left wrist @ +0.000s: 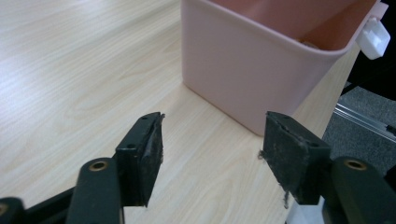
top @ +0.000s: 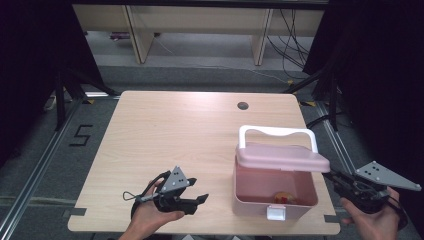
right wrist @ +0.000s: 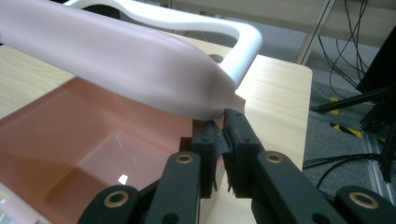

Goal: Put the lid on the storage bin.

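A pink box (top: pixel 250 200) stands at the table's front right, its pink lid (top: pixel 282 156) raised partway and tilted over the opening. A white handle (top: pixel 277 131) arches behind the lid, and a white latch (top: pixel 276 213) hangs on the front wall. A small orange and red object (top: pixel 284 197) lies on the box floor. My right gripper (top: pixel 331 175) is shut on the lid's right corner (right wrist: pixel 219 100), its tips (right wrist: pixel 222 130) just under it. My left gripper (top: pixel 200 200) rests open on the table left of the box, and the pink wall (left wrist: pixel 243 70) lies beyond its tips (left wrist: pixel 210 144).
The wooden table (top: pixel 175 140) has a round cable hole (top: pixel 243 105) at the back. Its front edge runs just below both hands. A floor marking "5" (top: pixel 81 135) lies to the left, and cables (top: pixel 292 45) trail behind at the right.
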Available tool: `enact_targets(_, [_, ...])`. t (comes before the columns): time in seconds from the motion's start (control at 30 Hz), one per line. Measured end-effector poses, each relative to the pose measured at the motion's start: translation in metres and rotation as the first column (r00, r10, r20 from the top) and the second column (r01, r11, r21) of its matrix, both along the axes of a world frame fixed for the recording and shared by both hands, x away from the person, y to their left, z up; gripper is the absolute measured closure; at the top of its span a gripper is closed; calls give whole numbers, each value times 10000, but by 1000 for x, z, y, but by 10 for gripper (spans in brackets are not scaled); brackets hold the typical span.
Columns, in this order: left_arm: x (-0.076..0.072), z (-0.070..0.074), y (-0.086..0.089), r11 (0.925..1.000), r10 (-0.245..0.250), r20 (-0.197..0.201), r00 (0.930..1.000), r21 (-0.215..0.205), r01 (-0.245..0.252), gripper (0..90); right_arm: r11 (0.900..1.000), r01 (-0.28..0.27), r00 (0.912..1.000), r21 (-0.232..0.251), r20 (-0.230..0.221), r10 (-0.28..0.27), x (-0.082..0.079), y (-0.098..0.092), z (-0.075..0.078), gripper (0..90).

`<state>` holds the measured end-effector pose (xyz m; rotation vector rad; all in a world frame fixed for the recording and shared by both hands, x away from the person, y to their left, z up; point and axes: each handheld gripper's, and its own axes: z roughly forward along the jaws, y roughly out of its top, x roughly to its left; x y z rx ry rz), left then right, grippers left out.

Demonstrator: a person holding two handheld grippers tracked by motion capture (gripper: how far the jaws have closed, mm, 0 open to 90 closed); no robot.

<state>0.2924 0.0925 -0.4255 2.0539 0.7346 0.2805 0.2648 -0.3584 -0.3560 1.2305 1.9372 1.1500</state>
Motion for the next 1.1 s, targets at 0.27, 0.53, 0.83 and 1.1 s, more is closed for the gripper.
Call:
enact_targets(0.27, [-10, -7, 9, 9998, -34, 5, 10000, 205, 34, 303, 9998, 62, 9989, 215, -470, -52, -7, -1, -14, 831])
enact_targets(0.53, [-16, -13, 16, 9996, -73, -180, 9998, 287, 78, 297, 9995, -240, 9981, 186, -568, 251, -7, -1, -26, 839])
enact_targets(0.83, [-19, -19, 21, 9991, 12, -225, 9997, 427, -3, 303, 9988, -325, 9949, 379, -946, 359, -9, -4, -36, 822])
enact_targets(1.1, [-20, -22, 21, 9987, 13, -275, 9996, 517, 2, 305, 9984, -217, 9943, 530, -1034, 272, -13, -10, -40, 811])
